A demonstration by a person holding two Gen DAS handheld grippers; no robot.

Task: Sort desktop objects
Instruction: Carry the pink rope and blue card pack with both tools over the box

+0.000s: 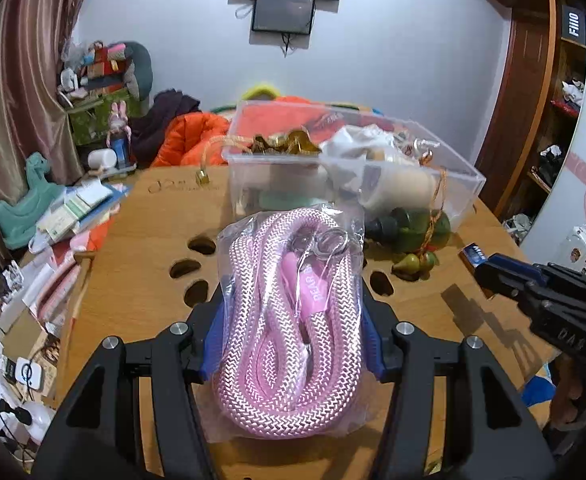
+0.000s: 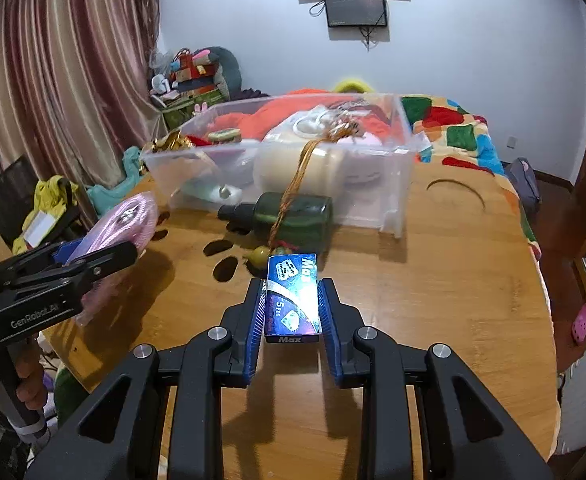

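My left gripper is shut on a clear bag of pink rope and holds it above the wooden table; the bag also shows in the right wrist view. My right gripper is shut on a small blue "Max" box, held just above the table. A clear plastic bin with several items inside stands at the far side; it also shows in the right wrist view. A dark green bottle lies in front of the bin.
Small green gourds on a gold cord lie by the bottle. Oval holes are cut in the tabletop. Stacks of papers and boxes crowd the left edge. A colourful bedspread lies beyond the table.
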